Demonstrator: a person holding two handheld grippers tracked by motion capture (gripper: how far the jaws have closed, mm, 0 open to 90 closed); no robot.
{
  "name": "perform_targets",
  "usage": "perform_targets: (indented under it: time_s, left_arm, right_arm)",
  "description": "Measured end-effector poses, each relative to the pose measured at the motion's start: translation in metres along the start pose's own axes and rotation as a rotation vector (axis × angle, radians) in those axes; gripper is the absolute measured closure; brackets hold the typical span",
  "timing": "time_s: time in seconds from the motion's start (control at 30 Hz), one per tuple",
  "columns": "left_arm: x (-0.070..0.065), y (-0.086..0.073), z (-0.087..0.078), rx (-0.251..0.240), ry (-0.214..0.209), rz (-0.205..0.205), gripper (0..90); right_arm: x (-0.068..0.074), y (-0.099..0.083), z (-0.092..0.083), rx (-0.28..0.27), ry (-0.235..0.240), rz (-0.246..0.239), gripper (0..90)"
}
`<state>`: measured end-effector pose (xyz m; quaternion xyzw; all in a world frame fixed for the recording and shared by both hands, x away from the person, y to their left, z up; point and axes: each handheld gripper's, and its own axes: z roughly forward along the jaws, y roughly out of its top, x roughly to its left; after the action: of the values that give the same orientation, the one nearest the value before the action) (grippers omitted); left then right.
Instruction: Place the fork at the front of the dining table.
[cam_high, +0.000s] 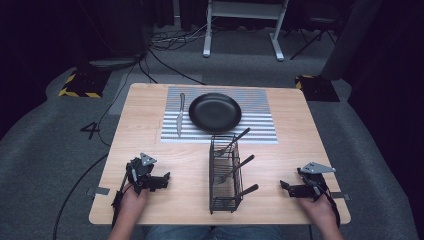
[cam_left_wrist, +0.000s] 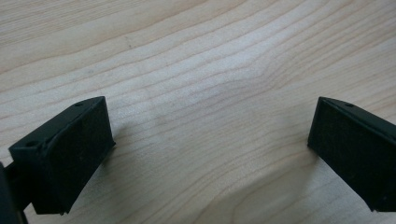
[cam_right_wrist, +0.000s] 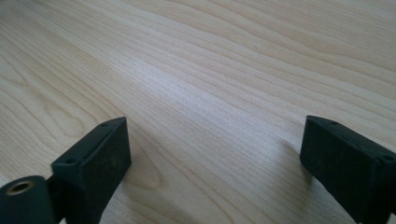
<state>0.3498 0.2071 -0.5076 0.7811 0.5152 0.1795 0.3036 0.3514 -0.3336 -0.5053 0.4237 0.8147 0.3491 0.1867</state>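
Observation:
A black wire basket (cam_high: 223, 172) stands upright in the middle of the wooden table (cam_high: 150, 135), and three dark-handled utensils (cam_high: 243, 162) lean out of it to the right. Behind it a black plate (cam_high: 215, 112) rests on a striped placemat (cam_high: 260, 120), with a knife (cam_high: 179, 116) lying to the plate's left. My left gripper (cam_high: 164, 181) sits low over the table's front left, open, with bare wood between its pads (cam_left_wrist: 70, 149). At the front right my right gripper (cam_high: 286, 188) is also open, and its pads (cam_right_wrist: 100, 158) frame bare wood.
The table's front edge runs just under both hands. Cables trail over the grey floor at the left and behind the table. A white desk frame (cam_high: 243, 30) stands at the back, with yellow-black marked blocks (cam_high: 80, 82) on the floor near the far corners.

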Motion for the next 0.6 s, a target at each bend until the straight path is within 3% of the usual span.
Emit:
perform_targets:
  time_s: [0.03,0.23,0.4,0.6]
  left_arm:
    - [0.0,0.0,0.0,0.002,-0.002,0.004,0.0]
    - [0.0,0.0,0.0,0.002,-0.003,0.006,0.0]
    - [0.0,0.0,0.001,-0.003,-0.007,0.007,0.0]
    - [-0.001,0.001,0.001,0.002,-0.001,0.004,0.0]
  right_arm:
    - [0.0,0.0,0.0,0.0,0.0,0.0,11.1]
    - [-0.001,-0.006,-0.009,-0.033,-0.002,0.003,31.6]
    - [0.0,-0.007,-0.013,-0.036,0.008,0.001,35.8]
    - [0.0,-0.008,-0.031,-0.071,0.037,0.044,38.9]
